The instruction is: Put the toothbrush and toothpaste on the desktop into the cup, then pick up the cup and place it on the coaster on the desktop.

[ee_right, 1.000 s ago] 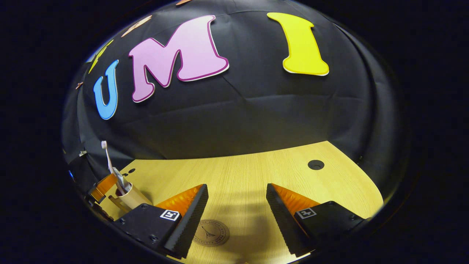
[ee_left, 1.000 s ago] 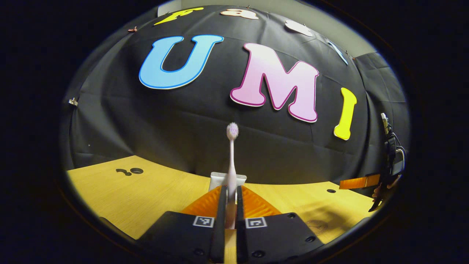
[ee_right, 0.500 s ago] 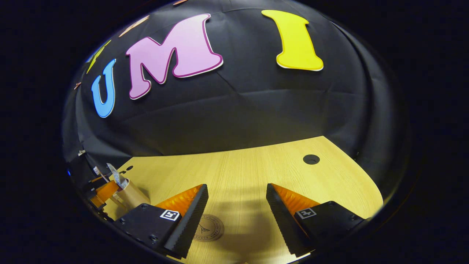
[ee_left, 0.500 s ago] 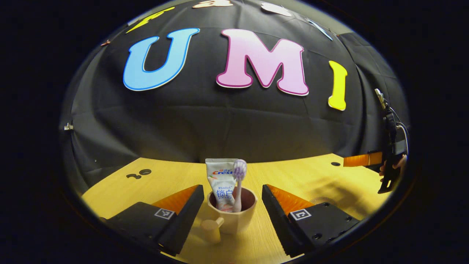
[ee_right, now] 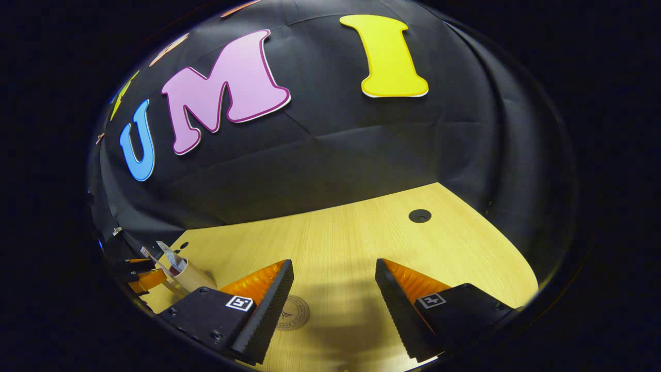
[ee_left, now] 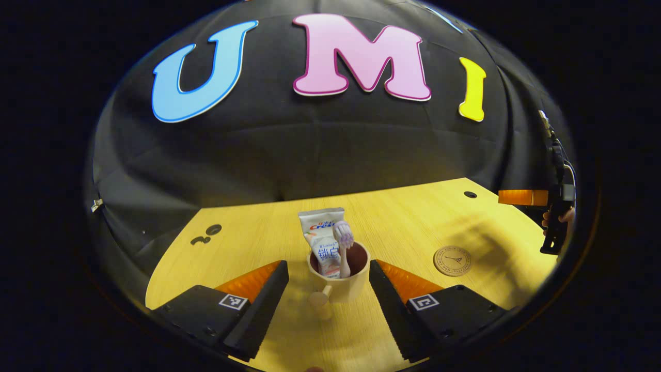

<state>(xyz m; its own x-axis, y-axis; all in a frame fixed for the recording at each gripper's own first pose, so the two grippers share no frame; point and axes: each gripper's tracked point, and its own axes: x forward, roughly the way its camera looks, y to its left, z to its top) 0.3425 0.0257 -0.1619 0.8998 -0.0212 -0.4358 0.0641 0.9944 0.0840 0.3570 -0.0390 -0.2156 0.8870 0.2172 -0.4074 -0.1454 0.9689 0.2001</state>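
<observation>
Left gripper view is showing me the cup [ee_left: 341, 281] sitting on the desk [ee_left: 248, 248] between my left gripper [ee_left: 328, 302] fingers, which are spread wide and touching nothing. I am seeing the toothpaste [ee_left: 323, 237] and toothbrush [ee_left: 343, 243] standing inside it, so that part looks done. I am still needing to lift the cup onto the coaster [ee_left: 452, 260], lying apart to one side. My right gripper [ee_right: 334, 302] fingers are spread too, hanging over the yellow wood desk, with black cloth behind

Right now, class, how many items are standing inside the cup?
2. The toothpaste stands at the left of the cup; the toothbrush leans beside it, bristles up. Anything lower inside would be hidden.
</observation>
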